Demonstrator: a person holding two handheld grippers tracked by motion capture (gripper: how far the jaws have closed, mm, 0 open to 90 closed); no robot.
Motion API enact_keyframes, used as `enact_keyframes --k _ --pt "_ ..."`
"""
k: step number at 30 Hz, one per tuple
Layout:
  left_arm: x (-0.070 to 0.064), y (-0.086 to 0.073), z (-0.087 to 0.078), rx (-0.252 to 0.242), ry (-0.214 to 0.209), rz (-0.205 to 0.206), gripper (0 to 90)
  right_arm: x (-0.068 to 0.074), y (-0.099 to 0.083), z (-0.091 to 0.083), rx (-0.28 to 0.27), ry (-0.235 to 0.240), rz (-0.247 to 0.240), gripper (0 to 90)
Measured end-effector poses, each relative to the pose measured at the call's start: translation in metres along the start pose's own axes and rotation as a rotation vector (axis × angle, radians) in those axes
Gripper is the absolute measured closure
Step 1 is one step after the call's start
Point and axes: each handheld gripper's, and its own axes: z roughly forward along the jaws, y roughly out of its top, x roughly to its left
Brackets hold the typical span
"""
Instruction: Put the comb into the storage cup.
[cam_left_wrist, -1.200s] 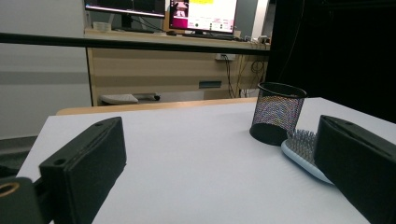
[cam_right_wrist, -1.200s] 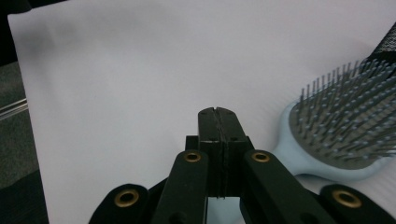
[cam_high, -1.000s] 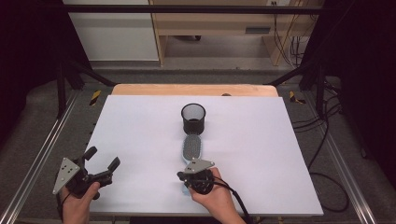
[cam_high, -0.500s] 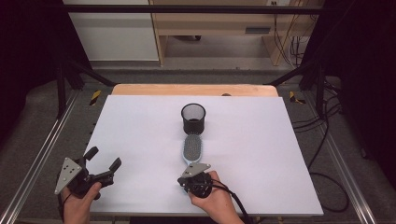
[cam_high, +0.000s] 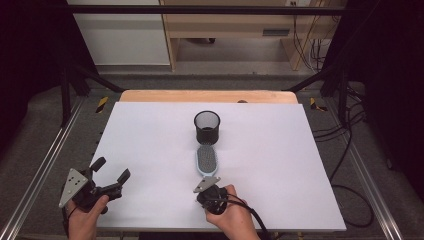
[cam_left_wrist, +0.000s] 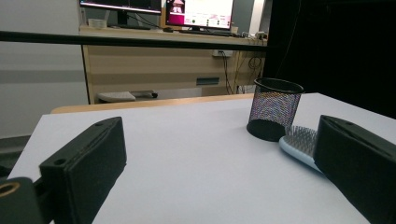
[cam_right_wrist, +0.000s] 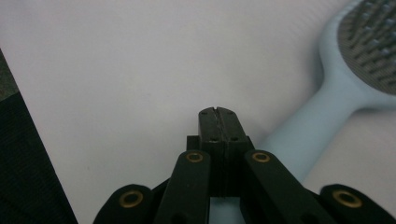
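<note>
Surface: white table (cam_high: 150, 140), matt and bare, with a strip of wood (cam_high: 205, 96) along its far edge and metal rails (cam_high: 35, 175) down both sides. Room: grey floor, dark surrounds, a pale cabinet (cam_high: 120, 37) and a wooden desk (cam_high: 235, 25) beyond the table; cables (cam_high: 345, 135) trail at the right.

Brush (cam_high: 207, 161): light blue, bristles up, lying flat near the table's middle, head pointing away from the person, handle toward them. Head end just beside the cup (cam_high: 206, 126), a black mesh pot standing upright behind it; whether they touch cannot be told.

Right gripper (cam_high: 207, 186): held low at the brush's handle end, jaws pressed together with nothing between them. Handle runs just beside the closed jaws, to one side of them, not within.

Left gripper (cam_high: 111, 172): near the table's front left corner, well apart from the brush, jaws spread wide, holding nothing.

By view: the left gripper view gives a low side look at the cup (cam_left_wrist: 273, 109) and the brush (cam_left_wrist: 301, 144) bristles, plus monitors (cam_left_wrist: 201, 11) on the desk. The right gripper view gives the shut jaw tips close up and the brush (cam_right_wrist: 336, 88) handle passing alongside. The high view gives the whole layout and both hands.
</note>
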Motion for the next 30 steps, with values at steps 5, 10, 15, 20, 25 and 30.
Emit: enact_keyframes --k 5,10,15,20,25,30 --pt "0.000 0.000 0.001 0.007 0.005 0.008 2.7 -0.012 -0.011 -0.009 -0.002 -0.028 0.024 90.0" --pt "0.000 -0.001 0.000 0.010 0.007 0.010 2.6 -0.028 -0.021 -0.017 -0.008 -0.051 0.053 90.0" --pt "0.000 -0.001 0.001 0.013 0.007 0.013 2.7 -0.043 -0.031 -0.023 -0.025 -0.066 0.085 90.0" --pt "-0.001 -0.001 0.002 0.016 0.000 0.009 2.7 -0.057 -0.038 -0.029 -0.032 -0.079 0.100 90.0" --pt "0.000 -0.002 0.001 0.017 0.000 0.010 2.7 -0.068 -0.042 -0.032 -0.038 -0.090 0.105 90.0" --pt "0.000 -0.002 0.002 0.022 0.006 0.016 2.8 -0.078 -0.044 -0.033 -0.035 -0.103 0.117 90.0"
